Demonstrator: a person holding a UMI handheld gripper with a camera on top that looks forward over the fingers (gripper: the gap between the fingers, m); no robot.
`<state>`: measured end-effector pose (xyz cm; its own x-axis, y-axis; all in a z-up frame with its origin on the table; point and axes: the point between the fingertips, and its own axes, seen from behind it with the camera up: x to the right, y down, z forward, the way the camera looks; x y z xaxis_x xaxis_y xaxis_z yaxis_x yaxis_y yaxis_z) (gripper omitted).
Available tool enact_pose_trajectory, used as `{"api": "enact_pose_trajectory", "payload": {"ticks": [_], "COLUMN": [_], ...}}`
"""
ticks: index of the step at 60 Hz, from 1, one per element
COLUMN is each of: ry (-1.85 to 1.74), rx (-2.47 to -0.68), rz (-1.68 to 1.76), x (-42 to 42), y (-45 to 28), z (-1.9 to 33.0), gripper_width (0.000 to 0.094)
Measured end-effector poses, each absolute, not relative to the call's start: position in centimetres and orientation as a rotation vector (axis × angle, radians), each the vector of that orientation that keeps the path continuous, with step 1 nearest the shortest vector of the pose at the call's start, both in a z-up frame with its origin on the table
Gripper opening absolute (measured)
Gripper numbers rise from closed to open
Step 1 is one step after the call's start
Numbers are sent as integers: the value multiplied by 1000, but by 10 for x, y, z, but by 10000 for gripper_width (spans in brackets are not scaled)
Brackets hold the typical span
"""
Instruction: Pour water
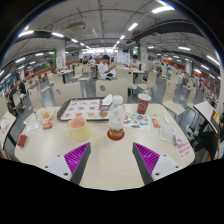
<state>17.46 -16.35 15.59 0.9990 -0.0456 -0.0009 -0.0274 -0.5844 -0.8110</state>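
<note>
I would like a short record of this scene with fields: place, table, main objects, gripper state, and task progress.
place: large open room with ceiling lights, many desks behind
table: round white table
main objects: small bottle with white cap just ahead of the fingers; pale cup beside it; dark red cup farther back; tray beyond them
gripper: open, holds nothing, purple pads visible
task progress: pouring not yet begun; no vessel grasped

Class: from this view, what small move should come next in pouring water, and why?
Probably ease the hand-held gripper forward toward the bottle. Its fingers are open and empty, and the bottle stands upright on the table just ahead, beyond them.
</note>
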Motion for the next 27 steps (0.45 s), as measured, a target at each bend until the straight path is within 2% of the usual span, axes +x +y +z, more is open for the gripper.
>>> {"api": "enact_pose_trajectory", "payload": {"ticks": [16, 27], "ry": [15, 6], "rx": [-2222, -2217], "rz": [-30, 10], "x": [160, 149], "y": [-198, -195], "z": [162, 167], "gripper_width": [849, 846]}}
